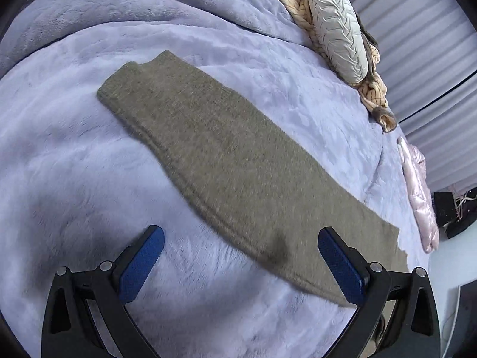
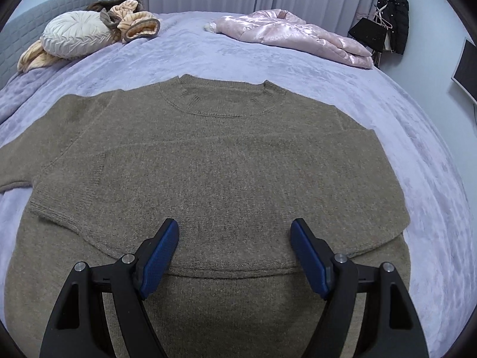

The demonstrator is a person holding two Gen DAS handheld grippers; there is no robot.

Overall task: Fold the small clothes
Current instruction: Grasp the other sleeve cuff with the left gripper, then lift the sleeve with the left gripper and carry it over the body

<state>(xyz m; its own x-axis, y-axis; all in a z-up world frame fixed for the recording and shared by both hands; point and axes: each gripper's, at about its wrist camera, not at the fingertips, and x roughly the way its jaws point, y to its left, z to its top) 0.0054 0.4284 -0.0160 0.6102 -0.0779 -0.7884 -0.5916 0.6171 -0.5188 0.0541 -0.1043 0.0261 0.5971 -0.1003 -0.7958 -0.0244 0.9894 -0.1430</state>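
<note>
An olive-brown knitted sweater lies flat on the lilac plush blanket, neckline toward the far side. One sleeve is folded across its front, the other stretches out to the left. In the left wrist view that outstretched sleeve runs diagonally from upper left to lower right. My left gripper hovers open over the sleeve's near part, nothing between its blue pads. My right gripper stands open above the sweater's lower body, holding nothing.
A white pleated round cushion and a crumpled peach striped garment lie at the bed's far left by a grey headboard. A shiny pink padded jacket lies at the far right. Dark clothes hang by the wall beyond.
</note>
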